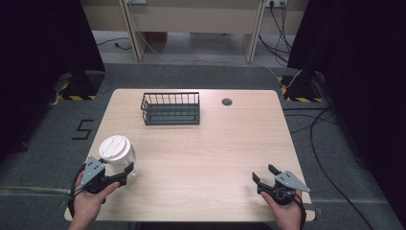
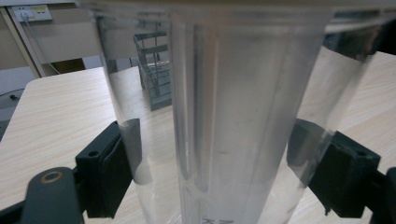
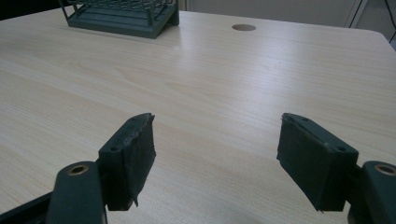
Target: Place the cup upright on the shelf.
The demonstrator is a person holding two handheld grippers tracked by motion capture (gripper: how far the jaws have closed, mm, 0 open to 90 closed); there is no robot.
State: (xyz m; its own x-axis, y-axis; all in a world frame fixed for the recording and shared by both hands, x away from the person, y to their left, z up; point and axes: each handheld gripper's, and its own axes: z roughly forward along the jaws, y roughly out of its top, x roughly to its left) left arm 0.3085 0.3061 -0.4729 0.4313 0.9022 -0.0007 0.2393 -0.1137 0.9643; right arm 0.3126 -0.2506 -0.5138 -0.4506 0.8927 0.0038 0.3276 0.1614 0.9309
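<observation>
1. high view: the clear cup (image 1: 118, 154) with a white lid stands at the worktop's (image 1: 201, 158) near-left corner, left tongs (image 1: 125, 173) around its base; wire basket (image 1: 171, 108) far behind.
2. left gripper view: the pads (image 2: 108, 170) flank the cup wall, seemingly touching; squeeze gently, keep it upright.
3. right gripper view: right tongs (image 3: 215, 161) gape apart, holding nothing, over bare wood.
</observation>
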